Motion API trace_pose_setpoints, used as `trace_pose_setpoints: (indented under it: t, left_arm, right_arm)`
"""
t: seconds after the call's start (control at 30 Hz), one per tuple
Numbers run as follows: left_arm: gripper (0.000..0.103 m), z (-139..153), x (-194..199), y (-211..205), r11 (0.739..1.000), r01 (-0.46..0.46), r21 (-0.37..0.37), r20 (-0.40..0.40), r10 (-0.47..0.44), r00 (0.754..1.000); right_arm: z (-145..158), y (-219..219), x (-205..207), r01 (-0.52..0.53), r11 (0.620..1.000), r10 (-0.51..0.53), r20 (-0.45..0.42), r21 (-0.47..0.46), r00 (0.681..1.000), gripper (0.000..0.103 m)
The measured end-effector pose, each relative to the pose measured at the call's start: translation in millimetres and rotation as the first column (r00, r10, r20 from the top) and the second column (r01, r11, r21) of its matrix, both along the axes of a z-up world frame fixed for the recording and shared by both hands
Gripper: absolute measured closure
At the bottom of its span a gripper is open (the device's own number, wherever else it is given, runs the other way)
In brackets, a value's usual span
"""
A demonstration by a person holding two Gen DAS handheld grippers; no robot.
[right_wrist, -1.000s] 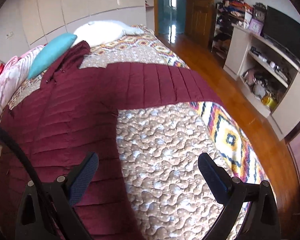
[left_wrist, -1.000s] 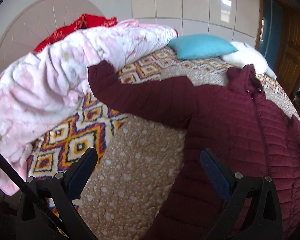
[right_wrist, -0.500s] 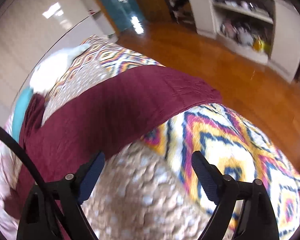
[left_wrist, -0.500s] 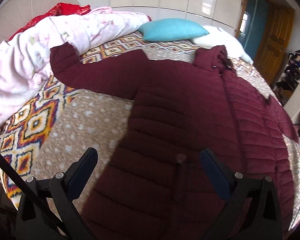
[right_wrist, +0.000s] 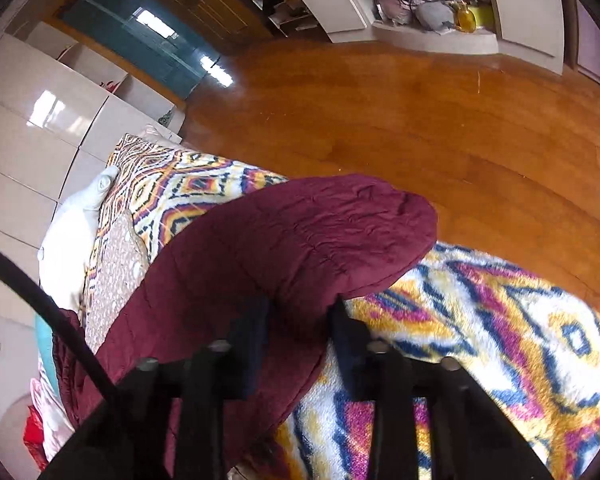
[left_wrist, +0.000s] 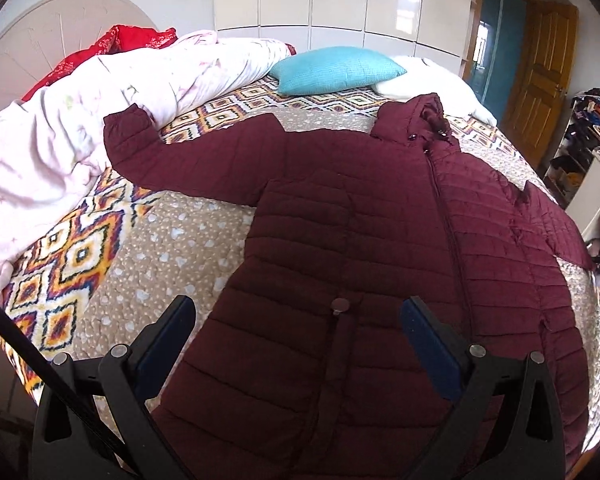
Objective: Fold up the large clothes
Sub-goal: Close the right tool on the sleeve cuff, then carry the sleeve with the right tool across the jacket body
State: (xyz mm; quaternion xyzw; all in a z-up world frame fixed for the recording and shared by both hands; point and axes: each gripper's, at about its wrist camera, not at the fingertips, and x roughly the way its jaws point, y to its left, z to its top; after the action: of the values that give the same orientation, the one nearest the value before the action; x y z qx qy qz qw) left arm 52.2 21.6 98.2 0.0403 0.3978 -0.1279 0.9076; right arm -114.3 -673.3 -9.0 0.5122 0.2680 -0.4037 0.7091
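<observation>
Right gripper (right_wrist: 300,316) pinched the sleeve (right_wrist: 300,240) cuff; left gripper (left_wrist: 296,330) hung spread and empty above the hem.

The quilted jacket (left_wrist: 360,240) lay flat, front up, on the bed (left_wrist: 172,248), sleeves spread. It appeared light, soft, puffy and somewhat slick; it was judged best taken at cuffs, hem corners or shoulder seams, pinching through both layers.

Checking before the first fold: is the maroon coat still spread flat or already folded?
Spread, unfolded. The maroon coat lies open on the bed, sleeves out; right hand-held gripper pinches one sleeve end.
</observation>
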Motion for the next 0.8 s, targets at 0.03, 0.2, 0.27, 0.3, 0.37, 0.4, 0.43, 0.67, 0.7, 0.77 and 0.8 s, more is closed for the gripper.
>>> trace_pose_setpoints:
  t: [0.03,0.2,0.27,0.3,0.37,0.4,0.43,0.67,0.7,0.77,0.8]
  left_arm:
    - [0.000,-0.2,-0.7,0.6,1.000,0.001,0.011,0.009,-0.001,1.000]
    - [0.000,-0.9,-5.4,4.3,0.999,0.004,0.038,0.043,-0.006,0.999]
    - [0.000,0.6,-8.9,7.7,1.000,0.007,0.024,0.048,-0.008,0.999]
    - [0.000,1.7,-10.7,9.9,1.000,0.007,0.019,0.051,-0.008,0.999]
    - [0.000,5.2,-15.0,15.5,1.000,0.010,0.011,0.063,-0.011,0.998]
    - [0.000,7.1,-17.2,17.2,1.000,0.010,0.010,0.071,-0.010,0.997]
    - [0.000,9.2,-19.4,20.8,1.000,0.008,0.011,0.081,-0.009,0.997]
    - [0.000,16.6,-32.5,52.3,1.000,-0.027,0.012,0.137,0.025,0.990]
    - [0.000,16.5,-33.5,56.6,0.999,-0.034,0.011,0.138,0.032,0.990]
    - [0.000,14.9,-35.0,65.5,0.999,-0.046,0.005,0.132,0.045,0.990]
    - [0.000,14.1,-35.1,70.1,0.999,-0.052,0.001,0.126,0.052,0.991]
  right_arm:
    - [8.8,1.9,0.8,-0.018,0.999,0.018,-0.022,-0.029,1.000,0.088]
    - [73.6,30.7,15.6,-0.155,0.962,0.128,-0.130,-0.227,0.983,0.091]
    - [101.3,51.2,25.4,-0.214,0.930,0.171,-0.166,-0.299,0.971,0.091]
    - [114.6,63.0,31.4,-0.247,0.910,0.195,-0.180,-0.332,0.964,0.091]
    - [139.4,90.3,46.6,-0.310,0.867,0.246,-0.207,-0.390,0.947,0.092]
    - [151.6,107.4,56.6,-0.346,0.839,0.274,-0.224,-0.420,0.935,0.092]
    - [162.6,125.9,67.3,-0.385,0.807,0.304,-0.244,-0.448,0.921,0.092]
    - [187.2,282.6,151.2,-0.694,0.516,0.580,-0.392,-0.502,0.714,0.093]
    - [181.6,307.7,164.3,-0.739,0.463,0.621,-0.416,-0.489,0.664,0.093]
    - [161.8,357.2,185.0,-0.817,0.351,0.677,-0.479,-0.457,0.559,0.093]
    - [148.5,380.0,193.5,-0.852,0.299,0.699,-0.508,-0.430,0.502,0.093]
